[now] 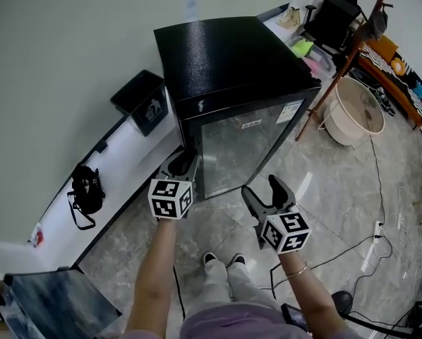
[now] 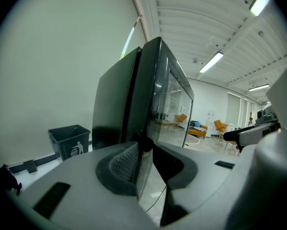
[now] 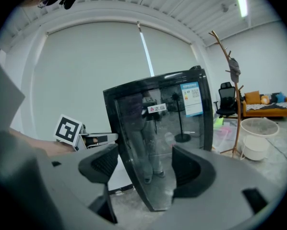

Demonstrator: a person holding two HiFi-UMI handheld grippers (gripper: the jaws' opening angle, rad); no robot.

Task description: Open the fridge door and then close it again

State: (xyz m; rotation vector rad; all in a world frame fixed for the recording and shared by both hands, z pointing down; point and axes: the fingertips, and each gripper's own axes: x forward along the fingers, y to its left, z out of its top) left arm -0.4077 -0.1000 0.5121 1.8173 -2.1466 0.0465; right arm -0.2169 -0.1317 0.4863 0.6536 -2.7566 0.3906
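A small black fridge (image 1: 232, 55) stands against the wall, and its glass door (image 1: 246, 143) faces me. My left gripper (image 1: 185, 162) is at the door's left edge. In the left gripper view its jaws (image 2: 144, 145) are shut on that edge, one pad on each side of the door (image 2: 167, 104). I cannot tell whether the door is fully closed or slightly ajar. My right gripper (image 1: 267, 189) hangs in front of the door's lower right part, open, with nothing between its fingers. In the right gripper view the gripper (image 3: 143, 164) looks at the glass door (image 3: 167, 138) from a short distance.
A black waste bin (image 1: 142, 101) stands left of the fridge, and a black bag (image 1: 87, 188) lies by the wall. A wooden coat stand (image 1: 345, 62) and a white tub (image 1: 356, 111) are to the right. Cables (image 1: 366, 239) run over the floor. The person's shoes (image 1: 221, 260) are below the grippers.
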